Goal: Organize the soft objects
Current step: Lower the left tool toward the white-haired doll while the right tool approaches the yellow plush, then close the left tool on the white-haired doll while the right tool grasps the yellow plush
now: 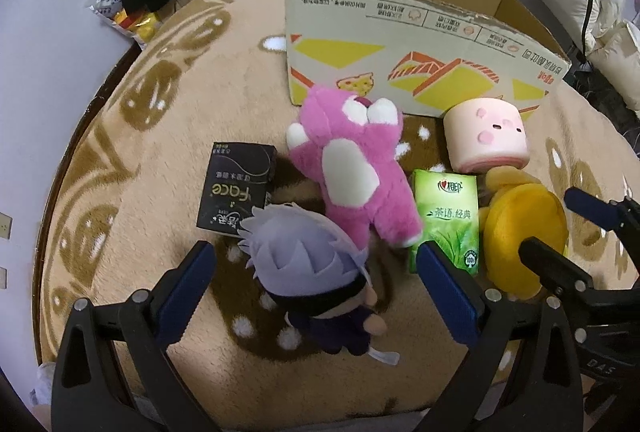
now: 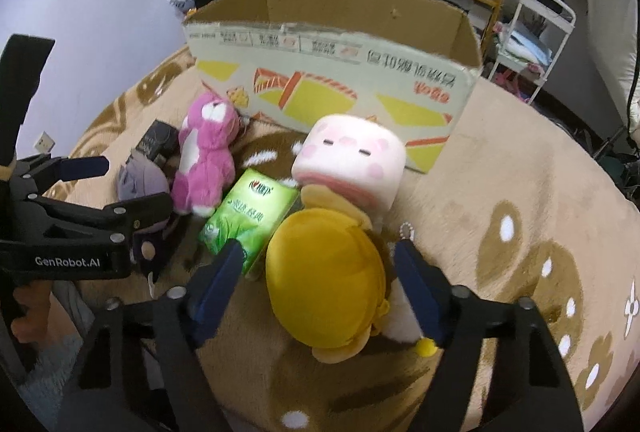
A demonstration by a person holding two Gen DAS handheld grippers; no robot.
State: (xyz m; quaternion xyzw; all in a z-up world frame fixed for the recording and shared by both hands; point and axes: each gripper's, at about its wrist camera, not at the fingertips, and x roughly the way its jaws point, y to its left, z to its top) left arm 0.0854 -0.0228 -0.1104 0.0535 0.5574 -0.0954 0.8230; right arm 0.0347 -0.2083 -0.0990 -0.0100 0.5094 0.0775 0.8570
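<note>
A small doll with lavender hair [image 1: 304,256] lies on the beige blanket between the fingers of my left gripper [image 1: 316,268], which stands open with gaps on both sides of it. In the right wrist view a yellow round plush [image 2: 328,280] lies between the fingers of my right gripper [image 2: 320,264]; the jaws stand close around it, a gap showing on the left side. A pink bear plush [image 1: 352,172] and a pink cube-shaped plush [image 1: 486,136] lie in front of the open cardboard box [image 1: 400,44].
A green tissue pack [image 1: 448,220] lies between the bear and the yellow plush, and a black tissue pack [image 1: 236,188] lies left of the bear. The round table's edge [image 1: 80,136] curves at the left. Shelves and a white cart stand behind the box.
</note>
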